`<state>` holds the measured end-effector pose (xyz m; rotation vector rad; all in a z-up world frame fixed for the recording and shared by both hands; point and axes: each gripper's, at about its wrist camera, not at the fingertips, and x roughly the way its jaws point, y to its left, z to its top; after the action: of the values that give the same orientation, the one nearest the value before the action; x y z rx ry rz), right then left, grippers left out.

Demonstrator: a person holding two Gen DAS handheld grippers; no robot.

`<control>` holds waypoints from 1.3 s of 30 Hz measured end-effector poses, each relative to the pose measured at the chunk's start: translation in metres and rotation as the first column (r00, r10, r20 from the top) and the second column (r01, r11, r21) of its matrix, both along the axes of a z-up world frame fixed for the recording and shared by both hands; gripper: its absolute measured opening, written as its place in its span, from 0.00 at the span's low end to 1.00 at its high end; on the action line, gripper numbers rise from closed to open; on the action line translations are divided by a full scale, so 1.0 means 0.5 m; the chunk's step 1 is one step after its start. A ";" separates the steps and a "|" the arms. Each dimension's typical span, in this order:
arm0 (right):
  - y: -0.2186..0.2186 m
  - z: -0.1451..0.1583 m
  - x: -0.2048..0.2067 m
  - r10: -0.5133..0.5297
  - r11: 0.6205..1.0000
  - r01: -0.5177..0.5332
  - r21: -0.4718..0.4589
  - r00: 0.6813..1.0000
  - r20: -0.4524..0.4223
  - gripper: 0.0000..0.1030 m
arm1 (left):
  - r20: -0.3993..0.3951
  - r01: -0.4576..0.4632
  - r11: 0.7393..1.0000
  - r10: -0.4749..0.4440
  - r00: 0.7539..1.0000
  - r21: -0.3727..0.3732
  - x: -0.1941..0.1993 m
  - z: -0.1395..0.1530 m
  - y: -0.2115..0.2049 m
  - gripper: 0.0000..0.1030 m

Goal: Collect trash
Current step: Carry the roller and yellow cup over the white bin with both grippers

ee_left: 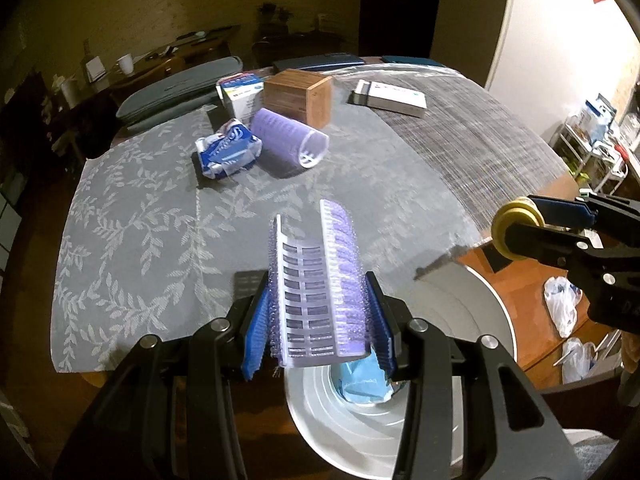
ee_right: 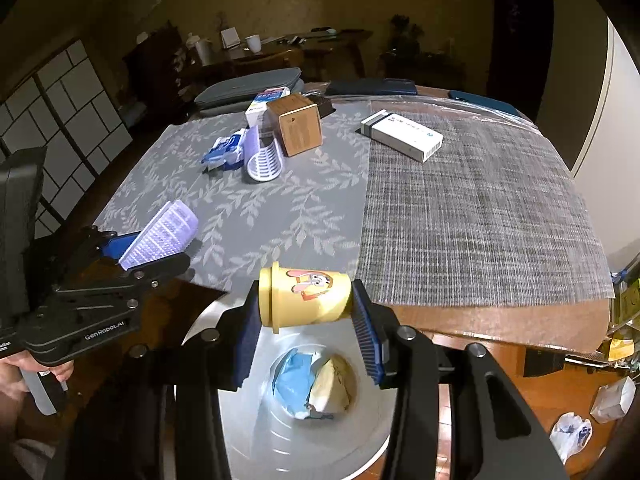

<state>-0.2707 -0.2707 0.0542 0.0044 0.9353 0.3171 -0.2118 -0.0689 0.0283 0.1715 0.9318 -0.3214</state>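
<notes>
My left gripper (ee_left: pixel 318 320) is shut on a purple hair-roller half (ee_left: pixel 316 280), held over the white trash bin (ee_left: pixel 460 320) at the table's near edge; it also shows in the right wrist view (ee_right: pixel 160 240). My right gripper (ee_right: pixel 306 320) is shut on a yellow cartoon cup (ee_right: pixel 306 292) lying sideways, above the bin (ee_right: pixel 248 420), which holds blue and cream crumpled trash (ee_right: pixel 316 388). On the table lie a whole purple roller (ee_left: pixel 290 138) and a crumpled blue-white wrapper (ee_left: pixel 228 148).
A brown box (ee_left: pixel 298 96), a white-blue carton (ee_left: pixel 240 94) and a flat white box (ee_left: pixel 390 98) stand at the table's far side. Grey cushions (ee_left: pixel 180 88) lie behind. Plastic bags (ee_right: pixel 572 432) lie on the floor at right.
</notes>
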 end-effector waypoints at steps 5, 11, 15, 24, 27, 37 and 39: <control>0.000 -0.006 -0.023 0.012 1.000 -0.012 -0.004 1.000 -0.016 0.42 | -0.015 0.032 0.999 -0.032 0.999 0.007 -0.023 -0.006 -0.012 0.44; -0.003 -0.019 -0.045 0.024 1.000 -0.024 -0.008 0.999 -0.038 0.42 | -0.041 0.060 0.998 -0.060 0.997 0.014 -0.052 -0.019 -0.020 0.44; -0.003 -0.029 -0.060 0.038 0.999 -0.039 -0.012 0.998 -0.057 0.42 | -0.063 0.073 0.997 -0.072 0.995 0.012 -0.070 -0.030 -0.023 0.44; -0.002 -0.065 -0.082 0.071 0.996 -0.076 -0.036 0.991 -0.111 0.42 | -0.111 0.102 0.995 -0.100 0.989 0.016 -0.101 -0.063 -0.031 0.44; -0.001 -0.082 -0.086 0.074 0.996 -0.080 -0.042 0.988 -0.133 0.42 | -0.124 0.111 0.994 -0.107 0.986 0.025 -0.107 -0.076 -0.035 0.44; 0.005 -0.126 -0.088 0.088 0.993 -0.101 -0.066 0.979 -0.182 0.42 | -0.190 0.138 0.990 -0.128 0.973 0.042 -0.118 -0.129 -0.042 0.44; 0.007 -0.136 -0.087 0.090 0.992 -0.105 -0.072 0.978 -0.190 0.42 | -0.204 0.142 0.989 -0.129 0.970 0.048 -0.118 -0.141 -0.043 0.44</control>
<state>-0.3140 -0.2671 -0.0137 -0.0885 1.1366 0.3738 -0.2709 -0.0905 -0.0423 0.2643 1.1328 -0.4425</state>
